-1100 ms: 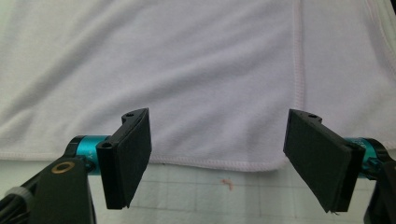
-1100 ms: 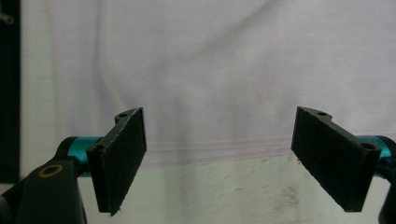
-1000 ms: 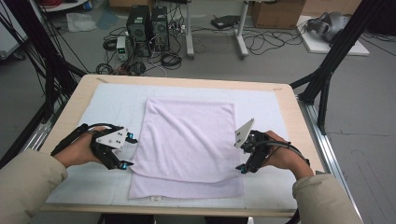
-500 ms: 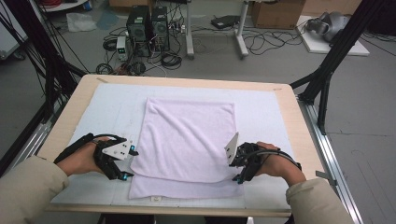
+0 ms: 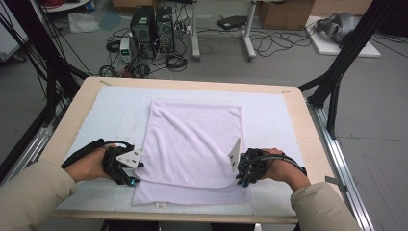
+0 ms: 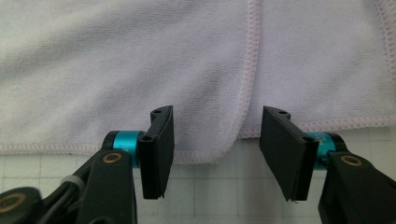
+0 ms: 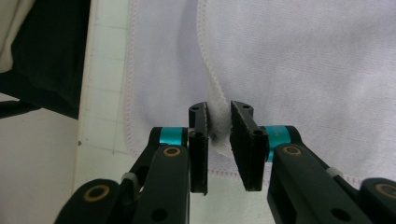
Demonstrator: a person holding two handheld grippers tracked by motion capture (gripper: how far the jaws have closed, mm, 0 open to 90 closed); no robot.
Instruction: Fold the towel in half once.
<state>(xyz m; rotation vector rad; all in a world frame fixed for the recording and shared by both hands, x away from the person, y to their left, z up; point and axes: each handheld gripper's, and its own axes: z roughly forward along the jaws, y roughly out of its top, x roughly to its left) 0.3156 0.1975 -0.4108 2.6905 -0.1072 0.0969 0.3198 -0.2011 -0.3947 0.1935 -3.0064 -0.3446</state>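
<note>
Grid-marked white mat (image 5: 110,115) on a wooden table (image 5: 72,113), w/ cabling and PC cases on the floor behind. A pale lilac towel (image 5: 192,139) is laid flat at mat centre, long axis running away from the person; the near end is doubled, the upper layer stopping short of the lower hem.

Left gripper (image 6: 215,154): jaws have just been closing, still apart, straddling the upper layer's stitched corner (image 6: 205,156); no pad contact is seen. Right gripper (image 7: 218,144): jaws have just been closing and are now pinched on the upper layer's edge (image 7: 218,116), which is bunched between the pads.

Handling, est.: terry cloth is soft, light, limp, non-slip; sag is to be expected between grip pts. Hold is best taken at the hemmed corners, one layer only.
</note>
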